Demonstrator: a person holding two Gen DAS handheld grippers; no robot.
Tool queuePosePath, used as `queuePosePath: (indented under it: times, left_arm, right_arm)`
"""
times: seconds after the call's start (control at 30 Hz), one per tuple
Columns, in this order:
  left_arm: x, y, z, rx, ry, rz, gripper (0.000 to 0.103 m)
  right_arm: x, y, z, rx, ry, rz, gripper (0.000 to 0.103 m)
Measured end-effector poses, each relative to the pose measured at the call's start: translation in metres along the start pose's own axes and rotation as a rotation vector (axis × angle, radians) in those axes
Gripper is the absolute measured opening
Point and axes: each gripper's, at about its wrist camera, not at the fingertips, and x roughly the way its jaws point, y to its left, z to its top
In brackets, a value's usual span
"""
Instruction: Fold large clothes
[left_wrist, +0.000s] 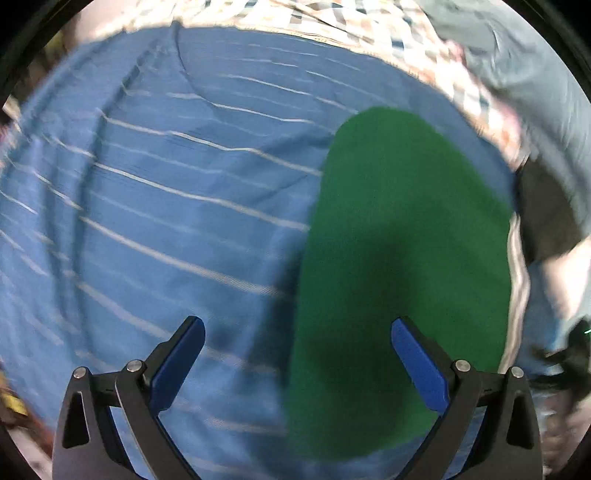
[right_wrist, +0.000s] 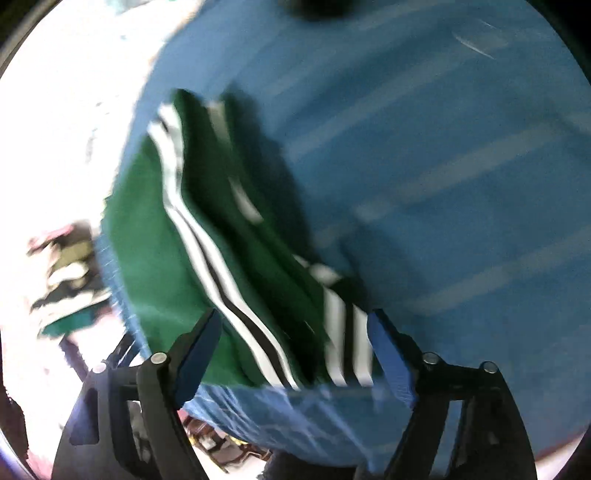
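A green garment (left_wrist: 399, 266) with white and black side stripes lies on a blue sheet with thin white stripes (left_wrist: 166, 192). In the left wrist view it lies flat at the right, and my left gripper (left_wrist: 297, 328) hangs open above its left edge, holding nothing. In the right wrist view the green garment (right_wrist: 155, 229) lies partly folded with its striped edges showing, near the sheet's edge. My right gripper (right_wrist: 293, 325) is open above its striped end, holding nothing. Both views are motion-blurred.
A checked cloth (left_wrist: 332, 22) and a grey garment (left_wrist: 524, 66) lie beyond the blue sheet's far edge. The blue sheet (right_wrist: 443, 166) ends at the left and bottom of the right wrist view, with bright floor and clutter (right_wrist: 70, 266) beyond.
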Motion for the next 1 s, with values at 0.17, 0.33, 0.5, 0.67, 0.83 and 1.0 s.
queuePosePath:
  times: [0.17,0.33,0.5,0.67,0.83,1.0]
  left_arm:
    - [0.043,-0.003,0.023,-0.029,0.056,-0.195,0.103]
    - [0.06,-0.021,0.029,0.02,0.076,-0.25,0.103]
    - [0.066,-0.032,0.028,0.062,0.058,-0.215,0.102]
    - [0.05,-0.029,0.031,0.063,0.019,-0.237,0.081]
    - [0.025,-0.024,0.044,0.072,-0.003,-0.274,0.071]
    - [-0.003,-0.01,0.069,0.105,-0.031,-0.295,0.07]
  right_arm:
    - [0.065,-0.004,0.047,-0.07,0.112,0.169,0.093]
    - [0.103,0.012,0.067,-0.172,0.187,0.274,0.1]
    - [0.126,0.034,0.07,-0.174,0.206,0.294,0.086]
    - [0.125,0.031,0.059,-0.1,0.184,0.364,0.049]
    - [0.113,0.045,0.05,-0.065,0.153,0.396,0.043]
    - [0.111,0.098,0.043,-0.104,0.121,0.425,0.042]
